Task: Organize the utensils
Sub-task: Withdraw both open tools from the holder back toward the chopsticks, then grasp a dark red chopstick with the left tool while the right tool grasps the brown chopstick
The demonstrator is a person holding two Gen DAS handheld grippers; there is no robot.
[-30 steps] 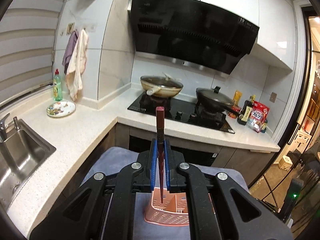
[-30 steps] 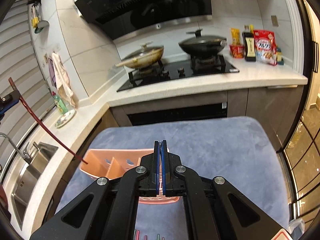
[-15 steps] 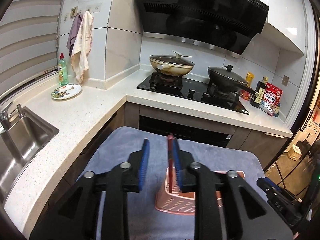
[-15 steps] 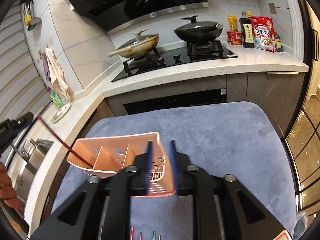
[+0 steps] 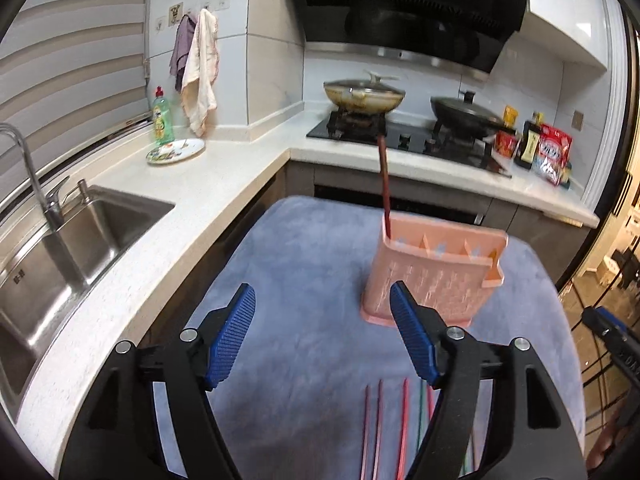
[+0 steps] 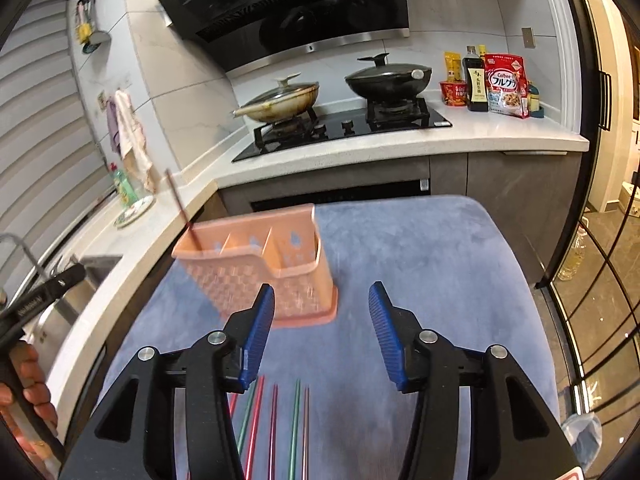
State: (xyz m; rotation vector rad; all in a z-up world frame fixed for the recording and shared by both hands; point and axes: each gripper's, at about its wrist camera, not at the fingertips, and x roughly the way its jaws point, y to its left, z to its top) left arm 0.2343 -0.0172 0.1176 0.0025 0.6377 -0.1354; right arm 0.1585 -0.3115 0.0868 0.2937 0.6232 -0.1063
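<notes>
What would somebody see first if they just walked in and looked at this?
Probably the pink basket standing on the blue mat, with one dark red chopstick poking up from its end slot. Near the cameras, colourful chopsticks lie in a row on the mat. Behind, two lidded pans sit on the black stove.

At the left of your left-wrist frame sits a steel sink (image 5: 92, 224) with its faucet (image 5: 28, 168). Behind it you see a green dish-soap bottle (image 5: 162, 118), a patterned plate (image 5: 175, 151) and hanging towels (image 5: 198, 72). Upper centre, two lidded woks (image 6: 280, 100) sit on the black hob (image 6: 344, 128); a cereal bag (image 6: 506, 86) stands at the right.
</notes>
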